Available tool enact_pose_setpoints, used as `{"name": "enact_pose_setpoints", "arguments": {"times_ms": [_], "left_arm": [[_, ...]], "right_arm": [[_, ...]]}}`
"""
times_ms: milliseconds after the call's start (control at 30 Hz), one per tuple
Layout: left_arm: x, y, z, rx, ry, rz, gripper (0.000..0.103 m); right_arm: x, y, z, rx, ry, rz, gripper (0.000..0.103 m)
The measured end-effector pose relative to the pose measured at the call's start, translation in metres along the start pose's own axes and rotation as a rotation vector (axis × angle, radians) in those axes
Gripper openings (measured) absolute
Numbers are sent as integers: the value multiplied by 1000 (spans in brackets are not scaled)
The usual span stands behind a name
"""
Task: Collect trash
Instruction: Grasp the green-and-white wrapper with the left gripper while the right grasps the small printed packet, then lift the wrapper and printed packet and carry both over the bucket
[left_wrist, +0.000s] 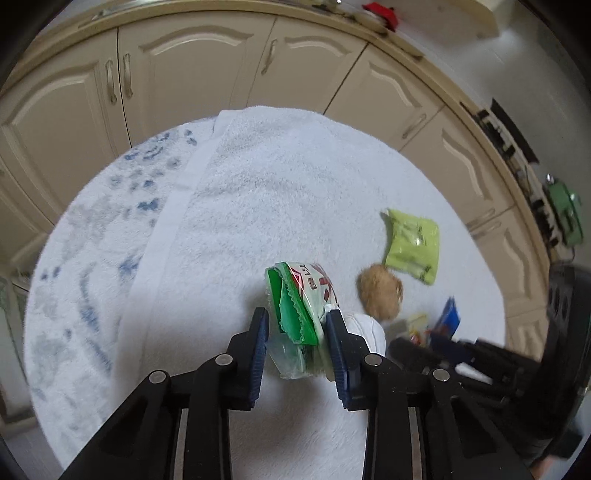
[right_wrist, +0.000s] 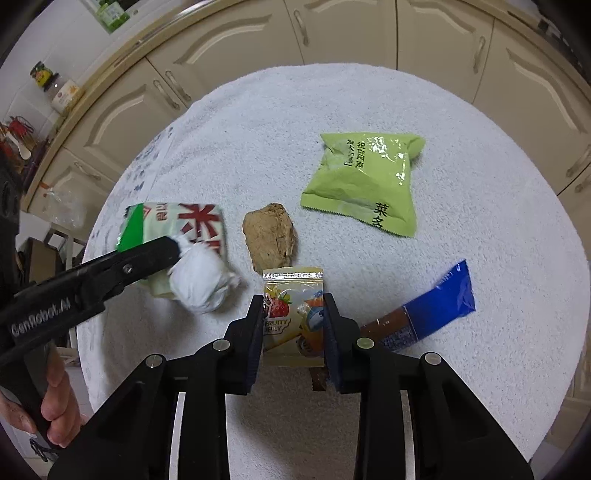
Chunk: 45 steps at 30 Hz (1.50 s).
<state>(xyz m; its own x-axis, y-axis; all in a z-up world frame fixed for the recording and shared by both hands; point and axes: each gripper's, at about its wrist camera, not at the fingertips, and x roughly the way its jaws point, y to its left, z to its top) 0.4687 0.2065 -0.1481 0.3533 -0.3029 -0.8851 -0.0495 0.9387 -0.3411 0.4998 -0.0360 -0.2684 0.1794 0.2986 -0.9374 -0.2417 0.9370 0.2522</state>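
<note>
- The worktop (right_wrist: 369, 96) is round and covered with a white towel, with cream cabinet doors (left_wrist: 184, 74) behind it; the trash is scattered across the towel.
- Farthest left lies the green-and-white wrapper (left_wrist: 299, 306). The left tool (left_wrist: 297, 343) has its jaws drawn in around the wrapper's crumpled edge and appears to pinch it, with the rest of the packet resting on the towel. To do this well, the person should confirm both pads bite the film before lifting, since thin plastic slips easily.
- Touching that wrapper on its right is a white tissue wad (right_wrist: 201, 280), just beside the left tool's tip in the right wrist view. A straight lift would keep it from being dragged along.
- Next, near the middle, sits a brown lump (right_wrist: 269, 236), free of either tool.
- Just in front of the lump lies the fruit jelly packet (right_wrist: 291, 317). The right tool (right_wrist: 293, 321) has its pads pressed against the packet's two side edges, gripping it. A dark scrap shows under its near edge; what it is cannot be told.
- Behind and to the right, well apart from both tools, rests the light green snack bag (right_wrist: 364, 181).
- Farthest right lies the blue wrapper (right_wrist: 436, 306), just beside the right tool's outer finger, so a vertical lift should avoid nudging it.
</note>
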Motion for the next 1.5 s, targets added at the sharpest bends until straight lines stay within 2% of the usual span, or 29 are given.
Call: {"name": "enact_pose_setpoints", "arguments": {"times_ms": [67, 267, 400, 533, 633, 767, 833, 933, 1000, 1033, 1067, 1133, 1300, 1500], "left_arm": [[-10, 1, -11, 25, 13, -3, 28], [-55, 9, -57, 79, -1, 89, 27], [-80, 8, -100, 126, 19, 74, 27], [-106, 2, -147, 172, 39, 84, 27], [-117, 0, -171, 192, 58, 72, 27], [-110, 2, -178, 148, 28, 116, 30], [-106, 5, -178, 123, 15, 102, 33], [-105, 14, -181, 73, -4, 91, 34], [-110, 24, -186, 30, -11, 55, 30], [-112, 28, -188, 14, -15, 51, 21], [-114, 33, -190, 4, -23, 48, 21], [-117, 37, -191, -2, -39, 51, 21], [-129, 28, -198, 16, -86, 109, 20], [-140, 16, -204, 36, -111, 123, 19]], "right_arm": [[-4, -1, -6, 4, 1, 15, 30], [-26, 5, -29, -9, -26, 48, 30], [-38, 11, -57, -20, -16, 81, 30], [-45, 19, -90, -41, -13, 78, 30], [-48, 21, -116, -30, 0, 113, 30], [-49, 23, -143, -5, -2, 121, 30], [-47, 23, -149, 7, 0, 124, 30], [-47, 20, -157, 26, 4, 107, 30], [-47, 19, -159, 35, 2, 98, 30], [-47, 18, -160, 41, 2, 95, 30], [-46, 17, -159, 46, 2, 93, 30], [-47, 15, -160, 49, -1, 89, 30], [-50, 16, -161, 53, -9, 101, 30], [-61, 15, -168, 55, -29, 106, 30]]}}
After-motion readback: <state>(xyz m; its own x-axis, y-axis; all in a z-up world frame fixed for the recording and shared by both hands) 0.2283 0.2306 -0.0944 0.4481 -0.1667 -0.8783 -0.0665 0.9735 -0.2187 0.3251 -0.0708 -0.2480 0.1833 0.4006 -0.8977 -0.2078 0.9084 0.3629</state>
